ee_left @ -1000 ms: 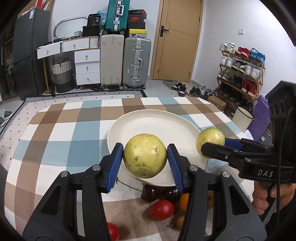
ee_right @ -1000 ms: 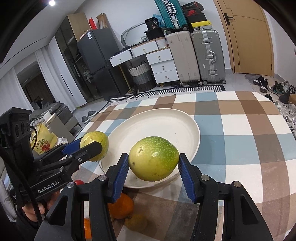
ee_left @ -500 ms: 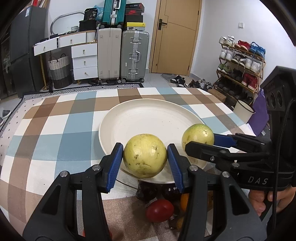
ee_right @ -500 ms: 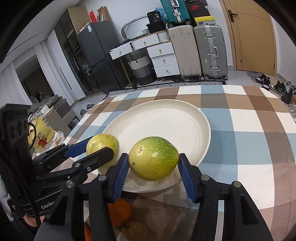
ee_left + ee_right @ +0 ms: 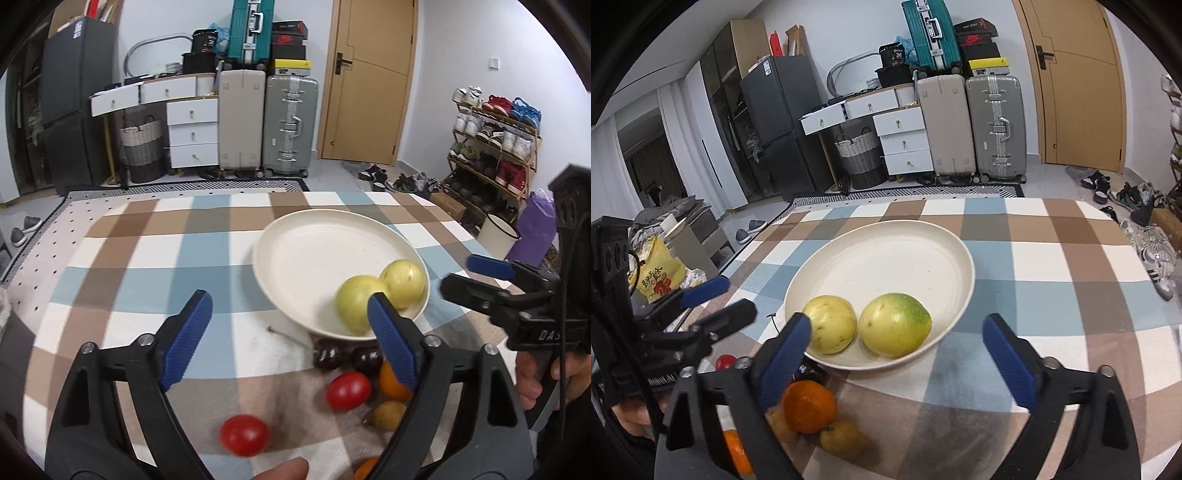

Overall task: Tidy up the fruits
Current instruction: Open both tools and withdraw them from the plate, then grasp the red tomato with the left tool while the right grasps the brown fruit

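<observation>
Two guavas (image 5: 864,328) on one plate (image 5: 886,251); both tongs empty.

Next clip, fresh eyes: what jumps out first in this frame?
Two yellow-green fruits lie side by side at the near edge of the cream plate on the checked tablecloth. Both grippers, left and right, hang open and empty in front of it. A cluster of loose fruit, with red tomatoes, dark cherries and oranges, waits on the cloth just below the plate.

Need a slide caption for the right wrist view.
Right gripper open over the plate holding two yellow-green fruits.
</observation>
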The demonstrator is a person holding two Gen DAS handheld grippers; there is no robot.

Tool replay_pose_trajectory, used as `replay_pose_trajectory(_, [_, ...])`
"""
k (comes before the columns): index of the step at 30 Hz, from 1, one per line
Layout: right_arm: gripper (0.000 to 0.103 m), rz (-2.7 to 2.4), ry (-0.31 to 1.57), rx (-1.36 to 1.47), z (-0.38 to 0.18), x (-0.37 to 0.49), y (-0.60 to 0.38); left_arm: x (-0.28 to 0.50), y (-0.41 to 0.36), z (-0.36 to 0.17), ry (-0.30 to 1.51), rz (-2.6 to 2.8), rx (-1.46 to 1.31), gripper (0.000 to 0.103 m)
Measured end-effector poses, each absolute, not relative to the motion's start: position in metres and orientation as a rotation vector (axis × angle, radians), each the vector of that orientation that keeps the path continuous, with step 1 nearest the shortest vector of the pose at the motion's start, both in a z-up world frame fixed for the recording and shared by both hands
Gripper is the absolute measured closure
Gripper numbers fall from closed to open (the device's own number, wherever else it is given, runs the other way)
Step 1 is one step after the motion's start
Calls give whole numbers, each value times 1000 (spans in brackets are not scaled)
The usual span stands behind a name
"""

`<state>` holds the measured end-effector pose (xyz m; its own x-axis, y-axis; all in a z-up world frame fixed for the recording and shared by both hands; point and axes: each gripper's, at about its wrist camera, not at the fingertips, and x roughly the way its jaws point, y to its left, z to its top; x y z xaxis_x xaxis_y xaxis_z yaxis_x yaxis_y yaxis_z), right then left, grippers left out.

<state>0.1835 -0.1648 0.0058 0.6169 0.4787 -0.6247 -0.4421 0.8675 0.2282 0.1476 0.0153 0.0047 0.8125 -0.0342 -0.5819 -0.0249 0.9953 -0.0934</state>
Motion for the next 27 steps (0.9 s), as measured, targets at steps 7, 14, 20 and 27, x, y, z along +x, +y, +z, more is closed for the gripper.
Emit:
replay_pose_trajectory(7, [1, 559, 754, 42, 5, 168, -175, 110, 39, 7, 612, 26, -138, 1])
replay_pose_trajectory(14, [0, 602, 784, 10, 4, 147, -177, 86, 47, -2, 665, 50, -129, 1])
replay_pose_trajectory(20, [0, 623, 808, -53, 0, 139, -170, 78, 40, -14, 709, 74, -79, 1])
replay_pose_trajectory(27, [1, 633, 863, -92, -13, 140, -163, 87, 38, -25, 764, 62, -81, 1])
